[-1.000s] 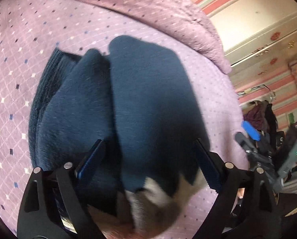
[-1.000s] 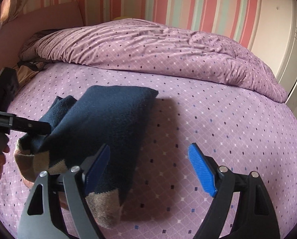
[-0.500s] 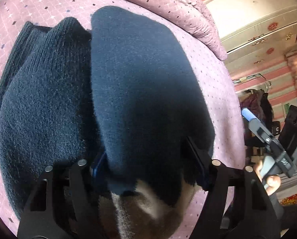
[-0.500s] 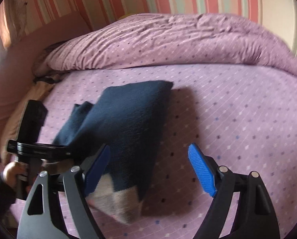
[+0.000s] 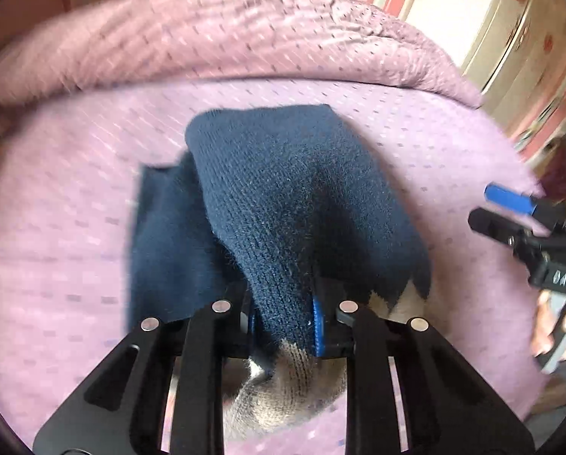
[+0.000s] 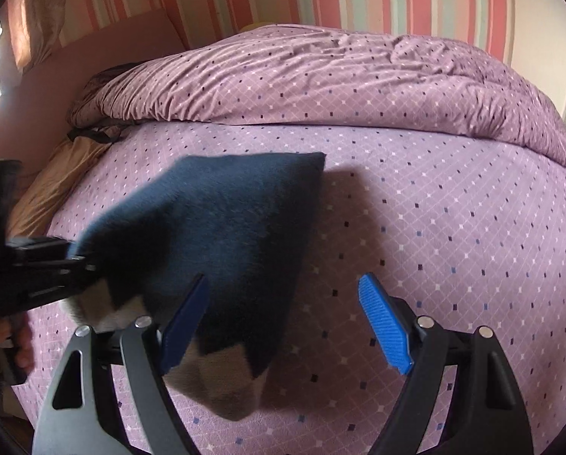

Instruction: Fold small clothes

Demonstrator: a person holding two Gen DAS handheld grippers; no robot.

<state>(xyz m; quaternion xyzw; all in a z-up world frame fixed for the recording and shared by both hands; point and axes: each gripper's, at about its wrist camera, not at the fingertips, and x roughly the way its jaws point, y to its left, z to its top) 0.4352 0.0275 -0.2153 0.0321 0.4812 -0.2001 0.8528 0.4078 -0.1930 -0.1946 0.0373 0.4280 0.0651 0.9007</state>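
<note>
A navy knit garment (image 5: 294, 197) with a beige patterned hem lies folded on the purple bed sheet (image 5: 55, 227). My left gripper (image 5: 283, 322) is shut on the garment near the beige hem and lifts that end. In the right wrist view the garment (image 6: 214, 227) rises toward the left gripper (image 6: 55, 261) at the left. My right gripper (image 6: 286, 322) is open and empty, just above the sheet, with its left finger over the garment's beige end. The right gripper also shows in the left wrist view (image 5: 510, 204).
A rumpled purple duvet (image 6: 339, 76) is piled along the far side of the bed. A brown pillow (image 6: 55, 174) lies at the left edge. A white wardrobe (image 5: 510, 38) and striped wall stand beyond the bed.
My left gripper closed on the garment's hem end and raised it. The right gripper stayed open and drew back a little.
</note>
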